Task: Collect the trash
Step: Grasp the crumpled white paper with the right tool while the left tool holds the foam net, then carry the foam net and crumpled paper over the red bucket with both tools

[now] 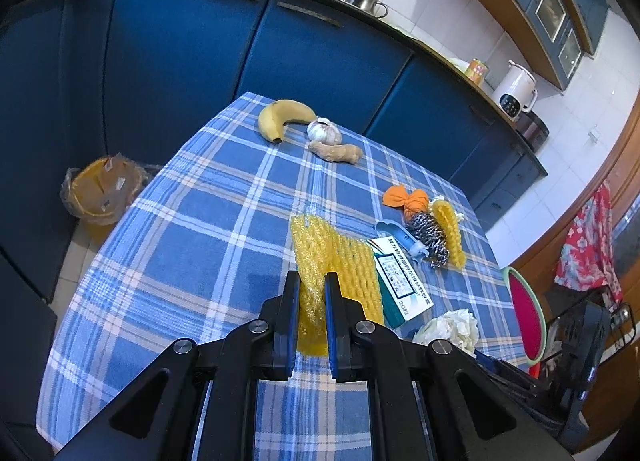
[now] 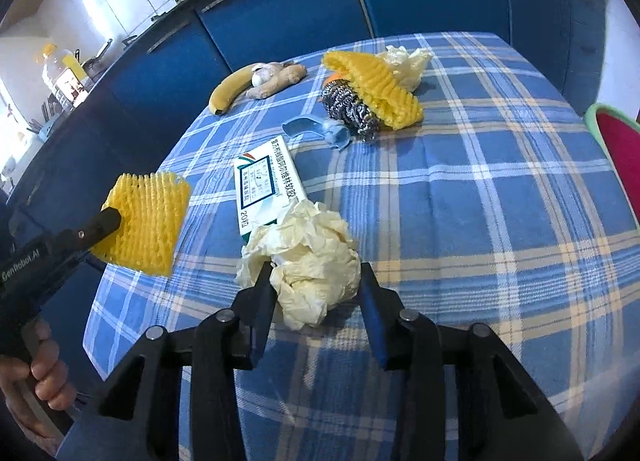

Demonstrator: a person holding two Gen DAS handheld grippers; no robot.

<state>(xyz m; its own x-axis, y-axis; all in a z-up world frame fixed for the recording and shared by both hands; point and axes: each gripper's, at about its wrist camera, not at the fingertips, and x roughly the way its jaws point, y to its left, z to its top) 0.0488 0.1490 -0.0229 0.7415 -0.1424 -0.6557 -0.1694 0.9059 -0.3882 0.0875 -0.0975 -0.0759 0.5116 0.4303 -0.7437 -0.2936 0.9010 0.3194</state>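
My left gripper [image 1: 312, 281] is shut on a yellow foam net [image 1: 340, 281] and holds it above the checked tablecloth; it also shows in the right wrist view [image 2: 148, 221]. My right gripper [image 2: 316, 273] is open, its fingers on either side of a crumpled cream paper ball [image 2: 312, 257], which also shows in the left wrist view [image 1: 448, 327]. A white-green medicine box [image 2: 264, 185] lies just beyond it. A second yellow foam net [image 2: 376, 85] lies over a steel scourer [image 2: 348, 109], with more crumpled paper [image 2: 404, 61] behind.
A banana [image 1: 284, 117], garlic [image 1: 324, 131] and ginger [image 1: 336, 151] lie at the table's far end. A blue plastic clip [image 2: 316, 129] lies near the scourer. A lined waste bin [image 1: 100, 193] stands on the floor left of the table. Blue cabinets [image 1: 180, 61] stand behind.
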